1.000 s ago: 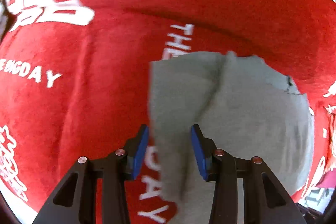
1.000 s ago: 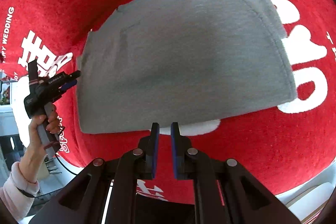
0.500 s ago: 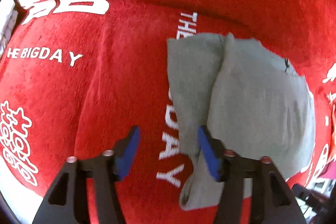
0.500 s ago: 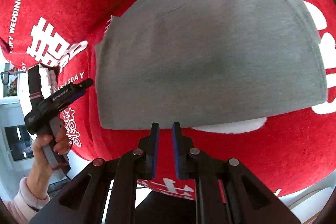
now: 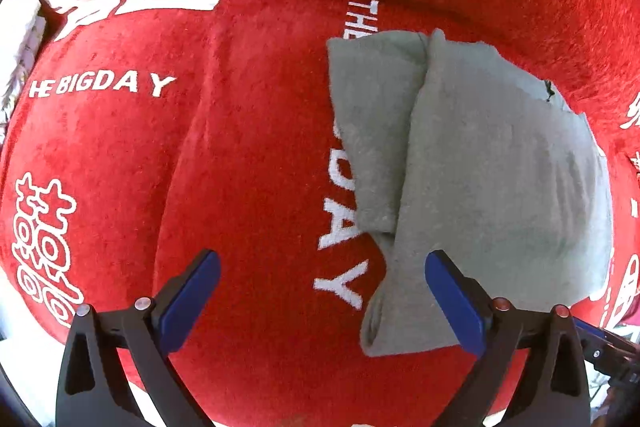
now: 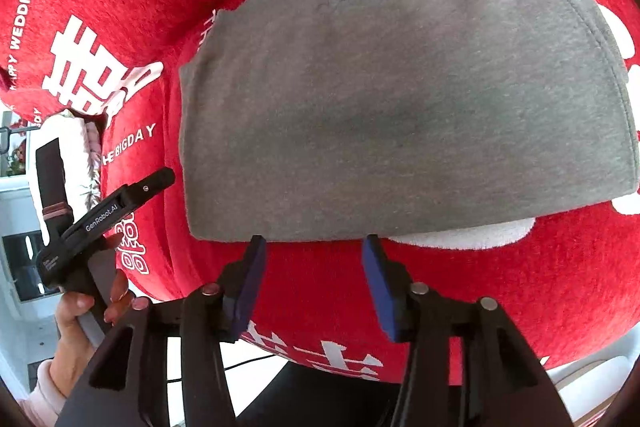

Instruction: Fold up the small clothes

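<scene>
Left gripper had its jaws released wide, blue pads spread apart with nothing between them, hovering over the red blanket in the lower part of the left wrist frame. Grey garment lay flat on the blanket at centre right of that frame, one layer folded over another, with a narrower strip showing along its left side. Its lower left corner reached down just beside the right-hand pad; contact could not be told. White lettering "THE BIG DAY" sat at left of frame, and more letters ran partly under the garment's left edge.

In the right wrist frame the right gripper also had its jaws released, empty, at lower centre, pad tips just at the garment's near edge. The grey garment filled the upper centre and right, smooth, stitched hem curving down its right side. The left gripper showed at lower left of this frame, held in the person's left hand, pink sleeve cuff below, off the garment's left edge.
</scene>
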Demonstrator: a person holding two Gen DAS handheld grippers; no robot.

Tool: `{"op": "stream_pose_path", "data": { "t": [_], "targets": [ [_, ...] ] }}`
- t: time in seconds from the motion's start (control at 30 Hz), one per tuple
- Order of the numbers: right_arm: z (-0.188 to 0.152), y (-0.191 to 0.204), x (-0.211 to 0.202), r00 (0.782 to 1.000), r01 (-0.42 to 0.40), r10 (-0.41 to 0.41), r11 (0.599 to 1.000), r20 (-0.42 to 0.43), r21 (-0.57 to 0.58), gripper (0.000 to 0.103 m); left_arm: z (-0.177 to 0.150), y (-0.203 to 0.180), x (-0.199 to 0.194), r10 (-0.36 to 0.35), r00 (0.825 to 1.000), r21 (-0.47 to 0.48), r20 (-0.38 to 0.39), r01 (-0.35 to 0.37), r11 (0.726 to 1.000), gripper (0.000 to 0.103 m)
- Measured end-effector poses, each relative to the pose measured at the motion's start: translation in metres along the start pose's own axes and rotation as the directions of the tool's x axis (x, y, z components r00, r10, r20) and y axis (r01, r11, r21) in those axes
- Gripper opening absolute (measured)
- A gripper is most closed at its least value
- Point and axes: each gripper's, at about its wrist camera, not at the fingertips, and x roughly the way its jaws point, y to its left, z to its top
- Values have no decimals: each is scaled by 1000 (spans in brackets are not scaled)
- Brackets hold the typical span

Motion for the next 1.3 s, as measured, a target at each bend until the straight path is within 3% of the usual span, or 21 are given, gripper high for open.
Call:
{"op": "stream_pose_path", "data": {
  "t": [0.13, 0.4, 0.73, 0.97, 1.0, 1.03, 1.3],
  "targets": [
    [0, 3, 4, 1000, -8, 8, 1000, -6, 5, 62, 1, -2, -1, 32, 999, 5, 3, -32, 999, 102],
    [-4, 7, 12, 999, -30, 31, 999, -18, 41, 62, 3, -1, 5, 29, 1000, 5, 0, -29, 1000, 102],
    [-9, -5, 28, 989, -137, 146, 969, -28, 207, 62, 2, 2, 10, 2, 1000, 14, -22, -1, 1000, 102],
    [-16, -21, 43, 956, -280, 291, 895, 22, 347, 64, 5, 10, 16, -67, 997, -22, -38, 66, 998, 102],
    [-17, -23, 45, 950, -300, 310, 883, 31, 363, 74, 5, 13, 17, -79, 996, -36, -38, 78, 996, 102],
    [-19, -24, 47, 945, -317, 325, 871, 43, 375, 78, 6, 17, 18, -93, 995, -52, -38, 91, 995, 102],
    [-22, -20, 75, 894, -436, 435, 782, 112, 445, 78, 10, 25, 26, -173, 984, -103, -39, 169, 980, 102]
  ]
}}
